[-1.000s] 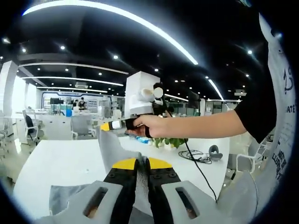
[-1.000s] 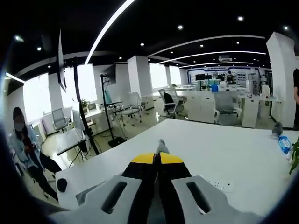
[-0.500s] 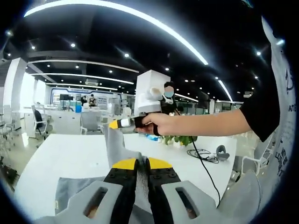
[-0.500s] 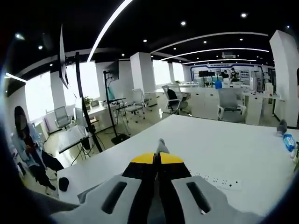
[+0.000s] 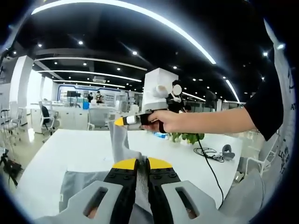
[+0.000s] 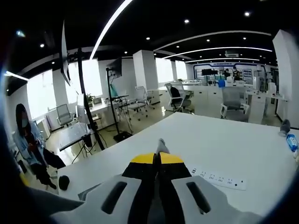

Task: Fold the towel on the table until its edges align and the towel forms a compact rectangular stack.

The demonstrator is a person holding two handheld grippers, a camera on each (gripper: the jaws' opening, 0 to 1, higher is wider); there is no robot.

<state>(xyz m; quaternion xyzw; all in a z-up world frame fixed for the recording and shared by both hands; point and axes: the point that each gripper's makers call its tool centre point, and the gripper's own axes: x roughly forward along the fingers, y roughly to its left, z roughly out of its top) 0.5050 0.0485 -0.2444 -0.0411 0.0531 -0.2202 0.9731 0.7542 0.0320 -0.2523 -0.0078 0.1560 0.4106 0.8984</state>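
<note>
Since a second ago the towel point(image 5: 122, 142) has been lifted a little more, and more of its grey cloth now lies spread on the white surface point(image 5: 70, 149) below the left gripper point(image 5: 137, 163). Both jaws of that gripper are pressed together on a fold of the towel, whose fabric runs up between the yellow-tipped jaws. From there the cloth rises in a narrow strip to the right gripper point(image 5: 122, 121), seen in the left gripper view held out level in a hand point(image 5: 166, 122), its yellow tip pinching the strip's upper corner. So the towel hangs stretched between the two grippers, above the surface, with its lower part still resting on it at the left.

In the right gripper view the right gripper point(image 6: 156, 159) has its jaws closed tight on a small tuft of towel point(image 6: 161, 145) poking out past the tips. A white power strip point(image 6: 218, 178) lies on the surface point(image 6: 219, 144) just to the right of those jaws, closer to them than it was a second ago. Farther right a blue-labelled bottle point(image 6: 292, 142) lies near the surface's edge. Over in the left gripper view a black cable point(image 5: 208, 161) trails across the surface beside a green plant point(image 5: 184, 137).
</note>
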